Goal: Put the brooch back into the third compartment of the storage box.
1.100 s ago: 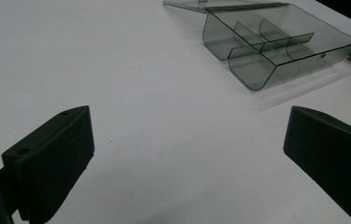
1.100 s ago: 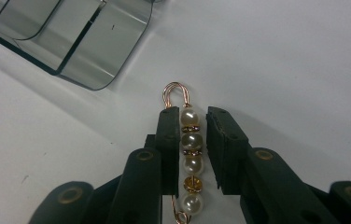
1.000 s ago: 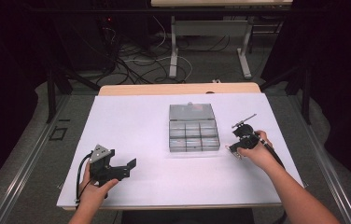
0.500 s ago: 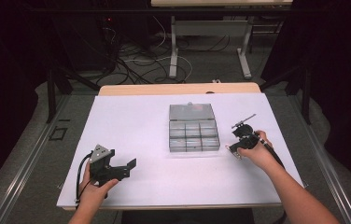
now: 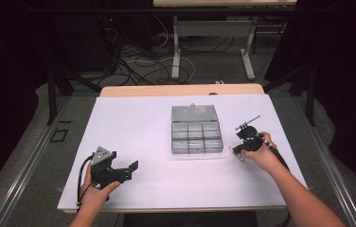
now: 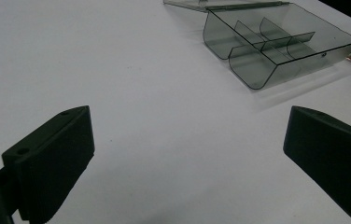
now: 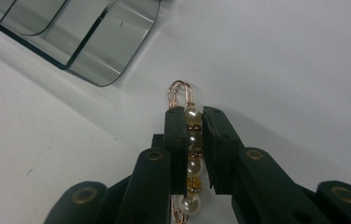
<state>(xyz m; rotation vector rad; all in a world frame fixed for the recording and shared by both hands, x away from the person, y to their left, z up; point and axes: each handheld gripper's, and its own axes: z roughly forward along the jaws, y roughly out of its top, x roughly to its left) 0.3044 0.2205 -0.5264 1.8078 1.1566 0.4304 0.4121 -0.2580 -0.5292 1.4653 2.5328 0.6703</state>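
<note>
The right gripper (image 7: 194, 114), at the right of the high view, is clamped on a rose-gold wire hair clip strung with white pearls (image 7: 192, 140), low over the white table (image 5: 133, 123); the clear smoky plastic compartment box (image 5: 196, 136) stands open at centre, so the drop remains. The left gripper (image 5: 131, 166), lower left, rests spread wide and empty; nothing has visibly shifted since the earlier frame, though the right jaws have just finished closing.
</note>
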